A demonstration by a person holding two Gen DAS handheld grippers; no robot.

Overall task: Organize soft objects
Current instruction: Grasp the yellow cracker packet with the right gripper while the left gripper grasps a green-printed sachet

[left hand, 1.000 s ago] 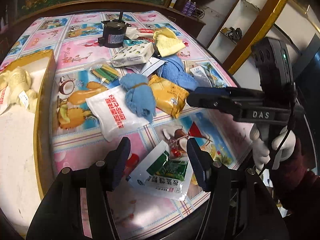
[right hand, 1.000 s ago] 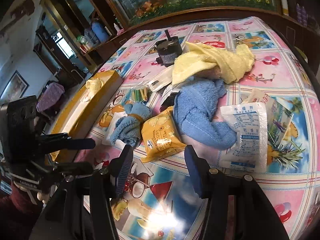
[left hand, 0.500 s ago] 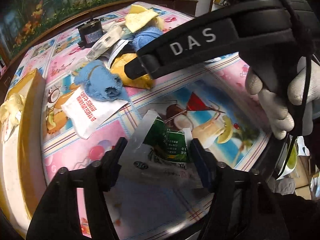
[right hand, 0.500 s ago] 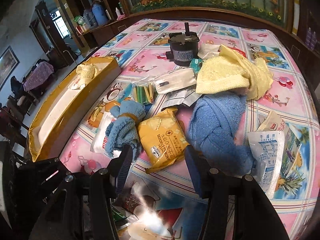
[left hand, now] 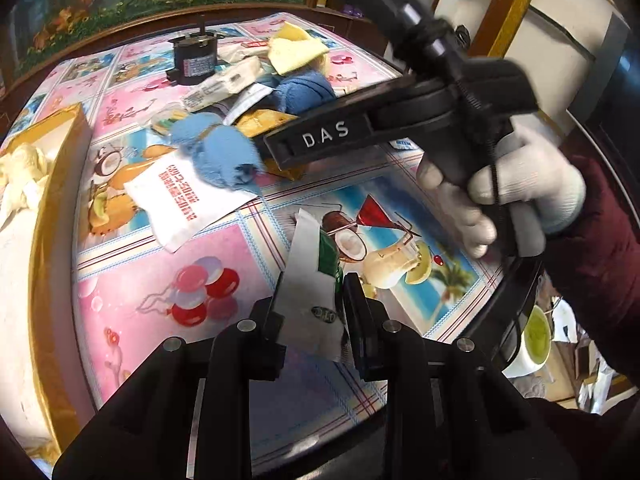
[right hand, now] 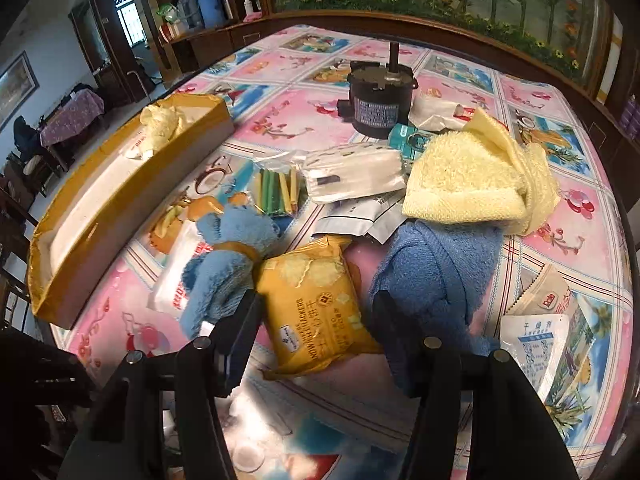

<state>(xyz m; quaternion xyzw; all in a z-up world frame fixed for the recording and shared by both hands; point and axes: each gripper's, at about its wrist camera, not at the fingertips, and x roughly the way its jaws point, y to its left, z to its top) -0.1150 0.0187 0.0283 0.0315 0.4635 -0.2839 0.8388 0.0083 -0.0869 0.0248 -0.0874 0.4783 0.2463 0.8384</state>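
My left gripper (left hand: 312,312) is shut on a green and white packet (left hand: 310,280) and holds it above the table's near edge. My right gripper (right hand: 316,320) is open over a yellow cracker packet (right hand: 316,304); its body shows in the left wrist view (left hand: 384,128), hovering over the pile. A light blue tied cloth (right hand: 228,256) lies left of the cracker packet, on a white packet (left hand: 188,196). A dark blue towel (right hand: 436,264) lies to the right, with a yellow towel (right hand: 468,176) behind it.
A long yellow tray (right hand: 116,200) at the left holds a pale yellow cloth (right hand: 160,124). A black motor (right hand: 380,96), a bag of sticks (right hand: 276,192), white pouches (right hand: 356,176) and printed sachets (right hand: 540,320) lie on the patterned tablecloth. A green bowl (left hand: 536,336) sits off the table.
My left gripper has closed on the green and white packet and lifted it. My right gripper has moved forward over the cracker packet, still open.
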